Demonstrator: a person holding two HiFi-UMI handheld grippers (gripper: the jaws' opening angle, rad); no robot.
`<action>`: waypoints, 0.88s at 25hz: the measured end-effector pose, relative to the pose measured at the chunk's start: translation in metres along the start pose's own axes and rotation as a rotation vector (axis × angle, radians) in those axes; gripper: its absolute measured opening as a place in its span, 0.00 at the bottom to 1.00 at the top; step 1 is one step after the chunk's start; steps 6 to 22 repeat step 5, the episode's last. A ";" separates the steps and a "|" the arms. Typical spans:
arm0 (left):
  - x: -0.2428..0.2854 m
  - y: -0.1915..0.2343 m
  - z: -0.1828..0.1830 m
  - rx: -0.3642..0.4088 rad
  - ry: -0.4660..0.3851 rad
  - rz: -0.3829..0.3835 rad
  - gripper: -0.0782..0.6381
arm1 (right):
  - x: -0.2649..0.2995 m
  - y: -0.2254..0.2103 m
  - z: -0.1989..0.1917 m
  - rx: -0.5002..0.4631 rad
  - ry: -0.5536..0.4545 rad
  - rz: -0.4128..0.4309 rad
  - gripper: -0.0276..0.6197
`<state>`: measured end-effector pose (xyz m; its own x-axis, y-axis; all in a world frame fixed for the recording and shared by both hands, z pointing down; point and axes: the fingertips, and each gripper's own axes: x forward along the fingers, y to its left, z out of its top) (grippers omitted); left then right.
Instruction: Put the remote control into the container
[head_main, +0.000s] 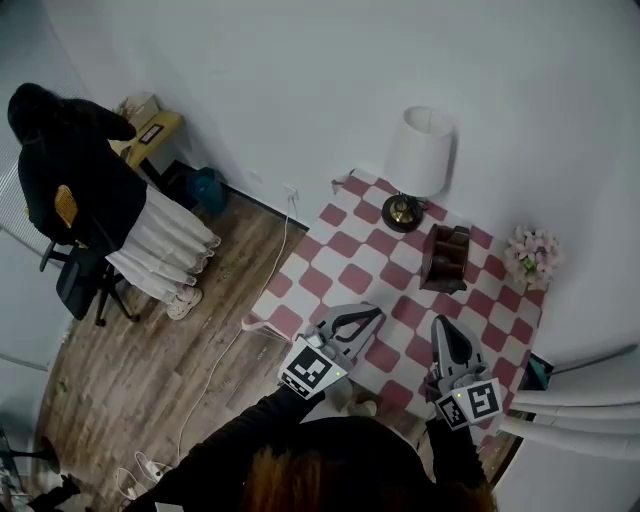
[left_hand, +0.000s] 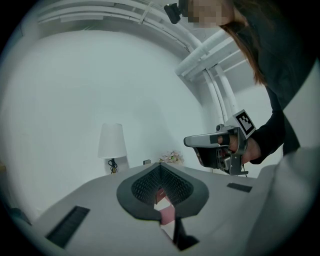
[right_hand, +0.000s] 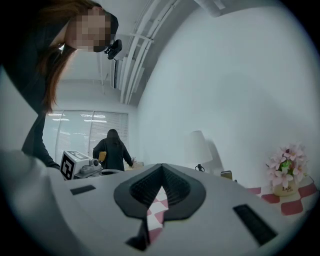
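A table with a red-and-white checked cloth (head_main: 345, 245) stands against the wall. On it a dark brown wooden container (head_main: 446, 258) sits between a white-shaded lamp (head_main: 418, 160) and a small pot of pink flowers (head_main: 532, 255). I see no remote control in any view. My left gripper (head_main: 376, 313) hovers over the table's near edge, shut and holding nothing. My right gripper (head_main: 441, 322) is beside it, also shut and holding nothing, pointing toward the container. In the left gripper view the closed jaws (left_hand: 160, 167) hide the table; the right gripper view (right_hand: 161, 169) shows the same.
A person in black (head_main: 70, 180) stands by an office chair (head_main: 85, 280) at the far left, near a yellow side table (head_main: 150, 130). A white cable (head_main: 235, 335) trails across the wooden floor. White curtains (head_main: 580, 410) hang at the right of the table.
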<state>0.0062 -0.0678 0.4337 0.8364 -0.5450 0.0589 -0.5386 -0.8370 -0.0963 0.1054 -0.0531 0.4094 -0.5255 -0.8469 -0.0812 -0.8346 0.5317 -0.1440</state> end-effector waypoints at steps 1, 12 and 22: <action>-0.001 0.001 0.001 0.004 -0.001 0.000 0.12 | 0.002 0.001 0.001 -0.001 -0.004 0.002 0.07; -0.002 0.008 0.008 0.019 -0.006 0.013 0.12 | 0.012 0.005 0.007 -0.006 -0.017 0.020 0.07; -0.002 0.008 0.008 0.019 -0.006 0.013 0.12 | 0.012 0.005 0.007 -0.006 -0.017 0.020 0.07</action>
